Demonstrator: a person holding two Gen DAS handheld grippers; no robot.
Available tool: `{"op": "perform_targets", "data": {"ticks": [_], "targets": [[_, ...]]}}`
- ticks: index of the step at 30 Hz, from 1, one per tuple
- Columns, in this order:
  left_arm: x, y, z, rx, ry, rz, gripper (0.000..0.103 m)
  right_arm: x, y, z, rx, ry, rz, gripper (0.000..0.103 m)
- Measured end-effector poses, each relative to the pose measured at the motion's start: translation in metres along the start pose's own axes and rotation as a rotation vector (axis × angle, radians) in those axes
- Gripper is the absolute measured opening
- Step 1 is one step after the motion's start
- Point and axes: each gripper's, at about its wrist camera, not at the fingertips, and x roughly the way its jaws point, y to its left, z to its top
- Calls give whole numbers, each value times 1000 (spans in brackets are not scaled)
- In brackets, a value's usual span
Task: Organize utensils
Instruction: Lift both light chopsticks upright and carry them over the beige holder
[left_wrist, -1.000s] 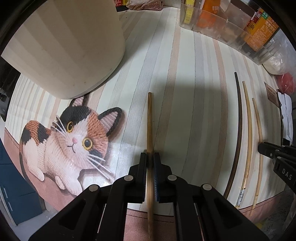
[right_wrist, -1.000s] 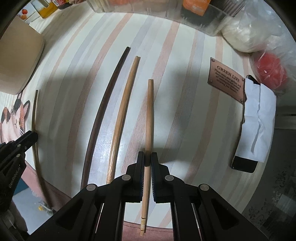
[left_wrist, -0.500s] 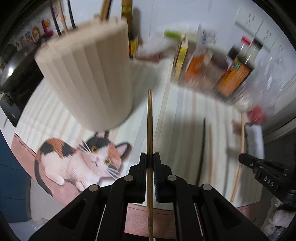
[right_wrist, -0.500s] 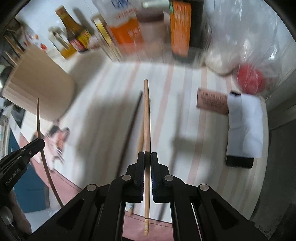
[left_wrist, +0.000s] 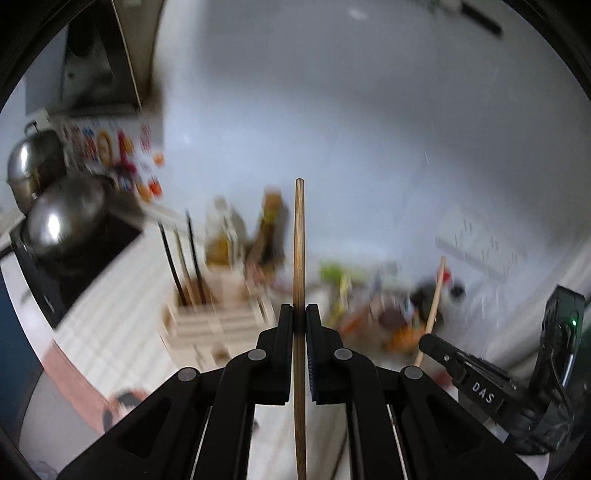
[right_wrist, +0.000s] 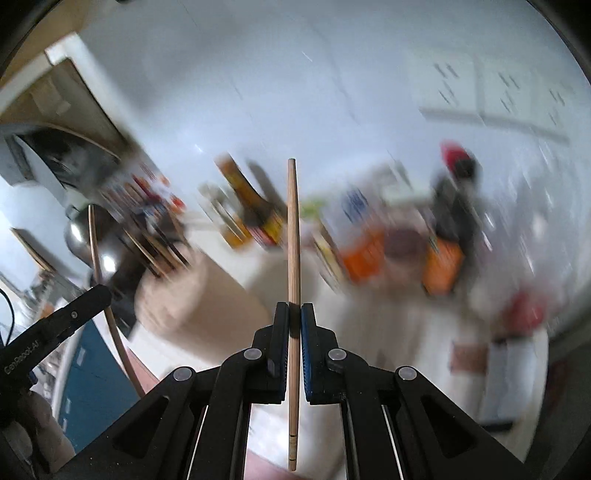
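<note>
White wall is filling both views now, where a second ago striped table lay close beneath me. My left gripper (left_wrist: 299, 325) is clamping a darker chopstick (left_wrist: 299, 258) between narrow jaws, my right gripper (right_wrist: 293, 321) a paler chopstick (right_wrist: 293, 236), both sticks pointing forward. Blurred, the beige holder (right_wrist: 177, 306) is sitting below, with open air around.

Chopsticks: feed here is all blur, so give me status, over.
Left gripper shut on chopstick. Right gripper shut on second chopstick. Beige holder ahead, partly filled. Nothing blocking visible.
</note>
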Motion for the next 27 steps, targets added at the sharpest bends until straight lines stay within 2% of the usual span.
{"op": "perform_targets", "data": {"ticks": [4,10,19,27], "targets": [[-1,28,49,-27,-81,66,4,15,39,40,-21,-64,61,6],[24,67,88,-51,-112,128,4,63,90,80,-32,-103,117,6],[76,106,99,-95,-92,127,4,113,145,94,-112,-183,127,6],[106,124,91,-116,-105,137,4,141,157,81,-179,-232,107,6]]}}
